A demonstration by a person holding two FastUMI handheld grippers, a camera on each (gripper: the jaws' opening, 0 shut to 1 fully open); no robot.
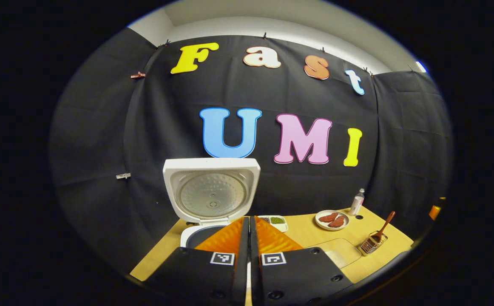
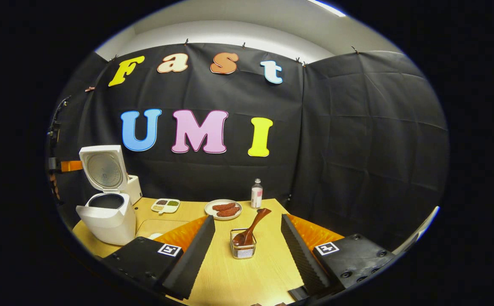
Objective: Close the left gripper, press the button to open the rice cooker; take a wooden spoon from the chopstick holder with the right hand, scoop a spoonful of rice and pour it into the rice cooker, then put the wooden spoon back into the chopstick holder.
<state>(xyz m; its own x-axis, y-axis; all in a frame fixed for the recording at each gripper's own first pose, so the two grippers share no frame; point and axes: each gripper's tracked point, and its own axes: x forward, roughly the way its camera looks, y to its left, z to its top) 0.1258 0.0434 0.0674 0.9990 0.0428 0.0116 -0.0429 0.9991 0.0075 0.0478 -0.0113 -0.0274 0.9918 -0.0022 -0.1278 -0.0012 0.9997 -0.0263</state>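
The white rice cooker (image 1: 211, 193) (image 2: 106, 212) stands at the table's left with its lid raised, showing the dark inner pot (image 2: 106, 200). My left gripper (image 1: 249, 225) is shut with nothing between its fingers, just in front of the cooker's right side. A wooden spoon (image 2: 250, 229) (image 1: 384, 226) leans handle-up in a small wire chopstick holder (image 2: 242, 249) (image 1: 373, 244). My right gripper (image 2: 247, 229) is open, its fingers spread on either side of the holder, a little short of it.
A divided white dish (image 2: 166, 205) (image 1: 275, 221) with grains sits behind the cooker's right. A plate of reddish food (image 2: 223, 208) (image 1: 332, 219) and a small bottle (image 2: 256, 194) (image 1: 357, 202) stand near the back. The wooden table (image 2: 238, 276) ends at the black cloth wall.
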